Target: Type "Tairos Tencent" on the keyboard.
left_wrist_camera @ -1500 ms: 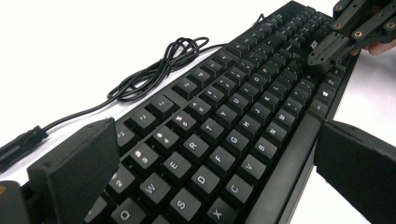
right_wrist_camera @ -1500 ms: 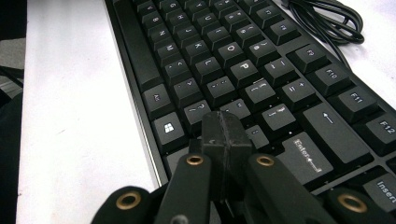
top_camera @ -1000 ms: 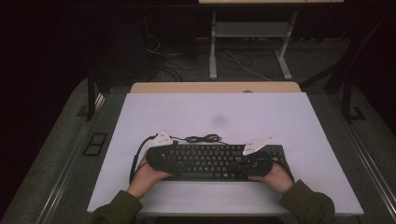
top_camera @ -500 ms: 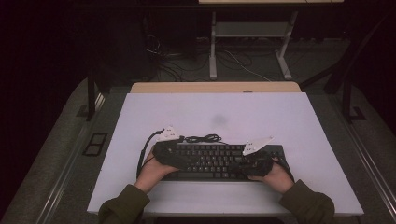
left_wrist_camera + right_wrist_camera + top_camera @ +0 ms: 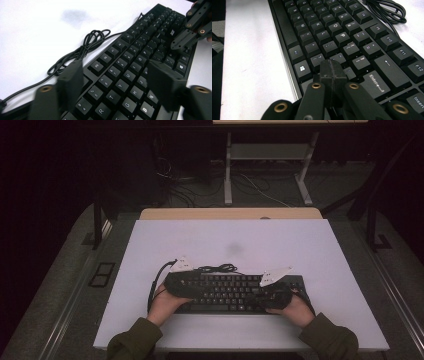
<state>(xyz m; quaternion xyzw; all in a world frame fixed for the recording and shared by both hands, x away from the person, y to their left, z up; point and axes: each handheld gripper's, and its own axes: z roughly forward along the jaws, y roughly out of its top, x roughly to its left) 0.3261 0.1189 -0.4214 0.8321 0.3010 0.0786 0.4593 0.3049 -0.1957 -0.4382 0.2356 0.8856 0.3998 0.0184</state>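
- Table [image 5: 150,245]: white top, faint grey smudge [image 5: 234,249] mid-surface; dark room, cables on floor beyond far edge.
- Keyboard [image 5: 235,292]: black, near front edge, coiled cord [image 5: 217,268] behind.
- Left gripper [image 5: 117,85]: jaws apart, just been closing, over keys.
- Right gripper [image 5: 333,75]: jaws clenched together, empty, above keys.

Black keyboard [image 5: 235,292] lies flat near the table's front edge.

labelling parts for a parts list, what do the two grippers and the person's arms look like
Both grippers, left gripper and right gripper, are black, each topped by a grey three-cornered plate. The jaws are blocky black pads on black links with brass-coloured rivets. A black cable trails from the left one. Both sleeves are olive green.
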